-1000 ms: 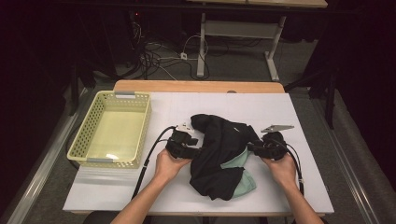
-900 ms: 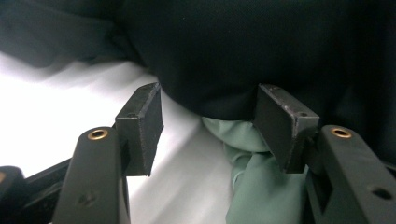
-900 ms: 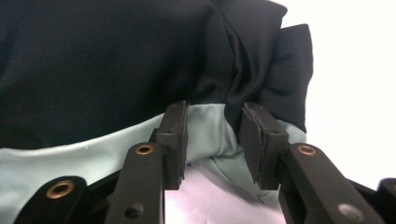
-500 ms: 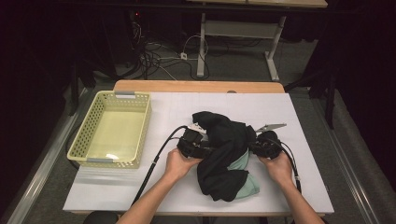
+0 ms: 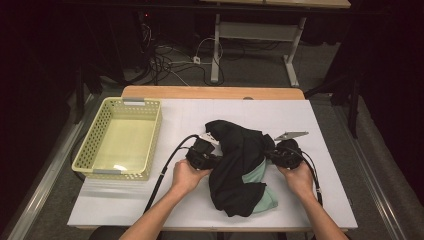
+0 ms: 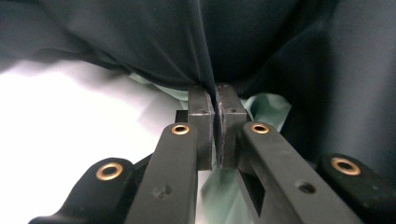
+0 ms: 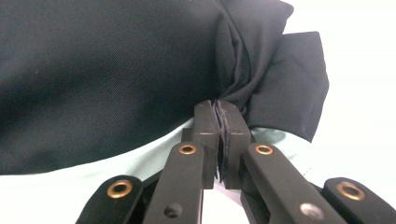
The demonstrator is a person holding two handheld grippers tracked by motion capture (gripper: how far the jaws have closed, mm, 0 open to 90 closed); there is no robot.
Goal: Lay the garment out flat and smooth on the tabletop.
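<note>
Two tongs work one crumpled black garment [image 5: 239, 165] in the high view. It lies in a heap on the white surface [image 5: 325, 200], right of the middle, with a pale green lining showing at its lower right edge. The left tongs [image 5: 212, 161] come in against the garment's left side, with a hand [image 5: 186, 176] behind them and a black cable trailing off toward the near edge. The right tongs [image 5: 272, 156] meet the garment's right side, held by the other hand [image 5: 299, 177], with a grey three-cornered plate above them. A yellow perforated basket [image 5: 95, 147] stands well apart at the left of the surface.

In the left gripper view, the left tongs [image 6: 215, 100] have just been closing and are now pinched tight on a fold of the dark cloth [image 6: 140, 42], which rises from between the pads. Pale green lining [image 6: 264, 105] shows just behind and below the jaws, and the white surface [image 6: 60, 126] lies to the left.

In the right gripper view, the right tongs [image 7: 218, 112] have likewise just been closing and now clamp a gathered bunch of the black fabric [image 7: 102, 70]. The cloth puckers into creases where it enters the pads, and a folded flap hangs to the right.
</note>
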